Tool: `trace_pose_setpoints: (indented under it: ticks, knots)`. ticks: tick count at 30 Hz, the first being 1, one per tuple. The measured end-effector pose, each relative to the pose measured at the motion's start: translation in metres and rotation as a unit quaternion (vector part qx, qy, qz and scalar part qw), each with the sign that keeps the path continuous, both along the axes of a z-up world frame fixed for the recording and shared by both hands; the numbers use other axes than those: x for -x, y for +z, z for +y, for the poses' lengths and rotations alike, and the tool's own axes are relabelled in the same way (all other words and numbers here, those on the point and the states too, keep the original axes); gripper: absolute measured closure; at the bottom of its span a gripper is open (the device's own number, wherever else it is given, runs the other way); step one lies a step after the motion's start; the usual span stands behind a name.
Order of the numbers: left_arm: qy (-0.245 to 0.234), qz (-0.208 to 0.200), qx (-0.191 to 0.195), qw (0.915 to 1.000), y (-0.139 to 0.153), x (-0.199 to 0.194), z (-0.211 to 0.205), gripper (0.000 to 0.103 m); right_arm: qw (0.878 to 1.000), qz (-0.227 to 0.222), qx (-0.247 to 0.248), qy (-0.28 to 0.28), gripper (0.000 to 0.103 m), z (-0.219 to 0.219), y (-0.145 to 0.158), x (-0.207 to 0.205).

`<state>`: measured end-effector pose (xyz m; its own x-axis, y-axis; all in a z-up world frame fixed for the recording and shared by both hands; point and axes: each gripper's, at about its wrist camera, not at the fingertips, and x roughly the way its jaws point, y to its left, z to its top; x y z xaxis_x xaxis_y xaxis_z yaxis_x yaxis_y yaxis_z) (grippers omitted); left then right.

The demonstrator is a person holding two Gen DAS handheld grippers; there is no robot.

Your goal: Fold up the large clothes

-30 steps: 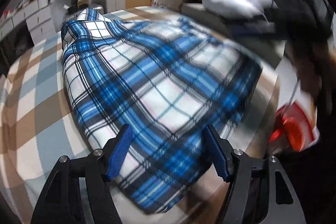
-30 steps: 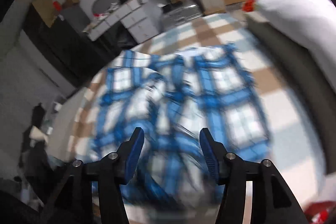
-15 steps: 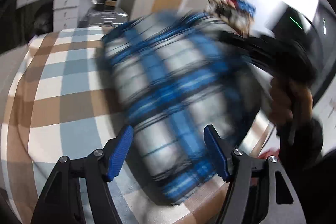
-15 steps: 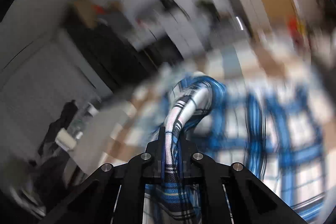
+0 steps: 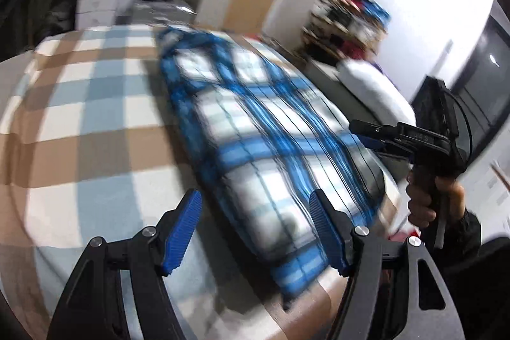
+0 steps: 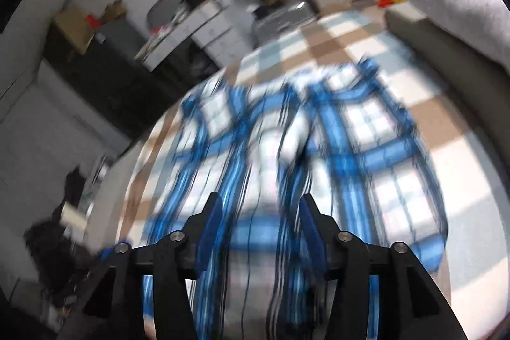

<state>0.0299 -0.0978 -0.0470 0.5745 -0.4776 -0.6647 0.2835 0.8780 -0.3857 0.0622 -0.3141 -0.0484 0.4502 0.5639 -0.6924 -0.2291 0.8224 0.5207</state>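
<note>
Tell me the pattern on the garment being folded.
The garment is blue, white and black plaid; clearest in the left wrist view.

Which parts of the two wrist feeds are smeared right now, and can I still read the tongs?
Left wrist view: the plaid garment is streaked by motion blur and the checked bedcover is soft, but the left tongs are sharp, open and empty. Right wrist view: the garment smears heavily; the right tongs stay crisp, parted, having just reopened.
</note>
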Motion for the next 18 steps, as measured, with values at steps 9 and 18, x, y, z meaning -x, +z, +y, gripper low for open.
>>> trace_pose_setpoints:
  ticks: [9, 18]
  knots:
    - [-0.036, 0.008, -0.012, 0.9993, -0.002, 0.004, -0.014, 0.037, 0.995, -0.039, 0.072, 0.065, 0.092, 0.019, 0.004, 0.04]
    - [-0.016, 0.011, 0.011, 0.9998, -0.001, 0.004, -0.007, 0.037, 0.995, -0.005, 0.096, 0.02, 0.09, -0.002, -0.005, 0.024]
